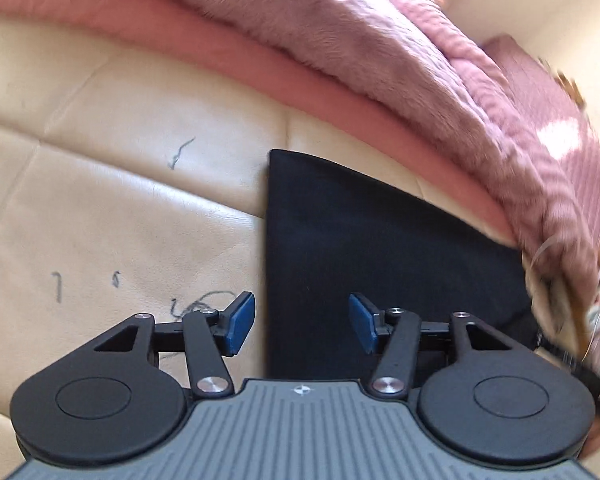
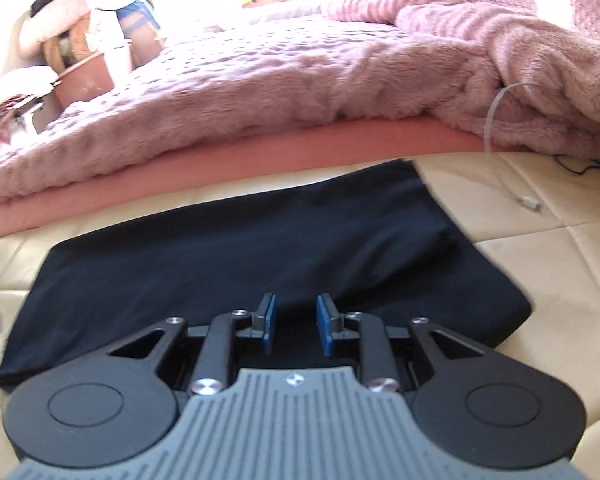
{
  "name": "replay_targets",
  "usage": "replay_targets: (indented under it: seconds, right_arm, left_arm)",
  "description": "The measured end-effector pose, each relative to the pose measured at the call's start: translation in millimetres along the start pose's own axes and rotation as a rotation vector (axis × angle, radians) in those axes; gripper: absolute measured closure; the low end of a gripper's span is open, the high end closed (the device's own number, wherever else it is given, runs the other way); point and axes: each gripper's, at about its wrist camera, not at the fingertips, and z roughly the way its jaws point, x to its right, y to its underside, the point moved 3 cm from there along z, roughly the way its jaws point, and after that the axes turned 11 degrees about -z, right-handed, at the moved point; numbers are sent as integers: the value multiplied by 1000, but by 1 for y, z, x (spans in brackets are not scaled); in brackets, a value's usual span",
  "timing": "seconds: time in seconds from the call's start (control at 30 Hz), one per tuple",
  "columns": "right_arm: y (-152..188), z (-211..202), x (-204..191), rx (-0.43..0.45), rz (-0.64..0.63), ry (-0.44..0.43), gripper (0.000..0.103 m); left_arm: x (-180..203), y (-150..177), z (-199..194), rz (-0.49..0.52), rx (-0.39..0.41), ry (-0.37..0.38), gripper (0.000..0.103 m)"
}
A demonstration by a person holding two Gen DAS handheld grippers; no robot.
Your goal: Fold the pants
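My left claw (image 1: pixel 302 322) is spread wide, blue pads (image 1: pixel 242 322) well apart and nothing between them. It hangs over the straight left edge of the black pants (image 1: pixel 380 248): one pad sits over bare cream leather, the other over the dark cloth. I cannot tell whether either pad touches the surface.

The pants lie flat as a dark, folded slab on the cream leather surface (image 1: pixel 100 200), which is quilted with seams and carries a few dark pen scribbles (image 1: pixel 196 304) just beside the left pad. The far corner of the pants reaches close to the pink mattress edge (image 1: pixel 300 80), with a fluffy pink blanket (image 1: pixel 340 20) heaped above it.

My right claw (image 2: pixel 296 328) is partly parted, its blue pads (image 2: pixel 268 324) near each other but with a clear gap, gripping nothing. It is low over the near middle of the pants (image 2: pixel 260 232), where the cloth shows a shallow ridge in front of the pads. In this view the pants spread wide from left to right, with the rounded right end (image 2: pixel 512 308) lying on the leather (image 2: pixel 540 248).

A white cable (image 2: pixel 496 120) trails off the blanket (image 2: pixel 300 80) onto the leather to the right, well apart from the pants. A cluttered heap with a pink tub (image 2: pixel 84 80) stands at far left beyond the bed.
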Motion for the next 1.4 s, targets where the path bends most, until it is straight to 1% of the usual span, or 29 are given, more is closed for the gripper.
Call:
replay_targets:
  seconds: [0.07,0.13,0.23,0.33,0.37,0.4,0.43,0.47,0.53,0.57,0.63,0.73,0.9,1.0,1.1,1.17,1.27,1.33,1.4]
  right_arm:
    - [3,-3,-12,10,-9,-19,84]
    - [6,-6,-21,26,-2,-38,84]
    - [12,-8,-37,50,-11,-62,84]
    - [22,-5,-47,45,2,-61,84]
    - [25,-3,-48,41,16,-63,84]
    - [27,-2,-50,35,28,-69,84]
    - [29,-1,-52,29,34,-72,84]
    - [30,0,-54,23,34,-73,83]
    - [32,1,-58,8,27,-82,82]
    - [34,2,-60,-4,21,-81,81]
    - [37,5,-64,-36,10,-71,81]
    - [41,4,-75,-57,-12,-78,80]
    - [47,-5,-116,-106,-97,-122,79]
    - [54,-12,-151,-142,-139,-189,79]
    - [62,-18,-190,-174,-192,-280,79]
    - [65,-20,-216,-185,-233,-332,79]
    - [67,-23,-245,-190,-277,-384,79]
    - [66,-24,-254,-191,-290,-397,79]
    - [64,-25,-256,-191,-301,-394,79]
  left_arm:
    - [-8,-7,9,-73,1,29,40]
    - [-15,-9,16,-119,-3,61,39]
    - [-16,-10,21,-115,10,95,35]
    - [-9,-8,24,-71,33,76,35]
    - [-5,-5,23,-46,41,65,43]
    - [-1,-3,22,-24,55,44,45]
    - [2,0,21,-4,67,16,60]
    - [2,2,20,3,71,5,84]
    - [0,2,17,-35,69,7,92]
    - [-4,1,14,-53,70,15,95]
    - [-4,1,9,-53,75,16,96]
    - [-7,3,0,-33,75,-5,96]
    - [-36,3,-32,-44,74,-43,96]
    - [-61,-2,-60,-44,76,-88,96]
    - [-87,-11,-86,-39,75,-145,96]
    - [-103,-18,-99,-36,63,-185,96]
    - [-121,-25,-110,-31,42,-224,96]
    - [-129,-30,-111,-50,21,-199,95]
    - [-138,-34,-110,-96,-13,-147,93]
